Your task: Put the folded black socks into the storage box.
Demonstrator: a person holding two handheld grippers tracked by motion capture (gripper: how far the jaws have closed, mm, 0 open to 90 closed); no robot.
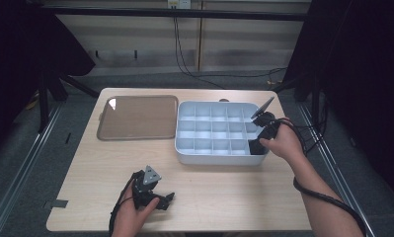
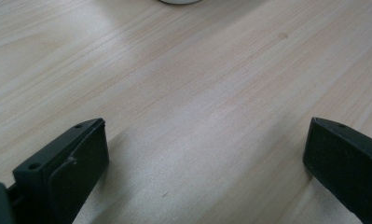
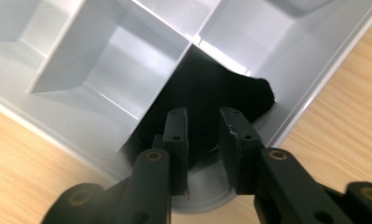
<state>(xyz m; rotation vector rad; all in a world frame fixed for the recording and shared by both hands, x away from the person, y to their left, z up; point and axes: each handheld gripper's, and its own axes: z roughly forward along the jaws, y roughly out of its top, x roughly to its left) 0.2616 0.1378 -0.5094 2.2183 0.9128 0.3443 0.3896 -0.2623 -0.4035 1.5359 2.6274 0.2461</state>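
While the left gripper (image 1: 157, 197) rests wide open on bare table (image 2: 183, 84), the right gripper (image 3: 202, 126), jaws narrowly parted (grip uncertain), lowers a black object (image 3: 211, 93) into the divided tray's (image 1: 184, 148) corner compartment, release pending.

Left gripper (image 1: 157, 197) fingers wide apart; right gripper (image 3: 202, 126) fingers narrowed.

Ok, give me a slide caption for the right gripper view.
Right gripper pushing a black item into a corner compartment of the grey tray.
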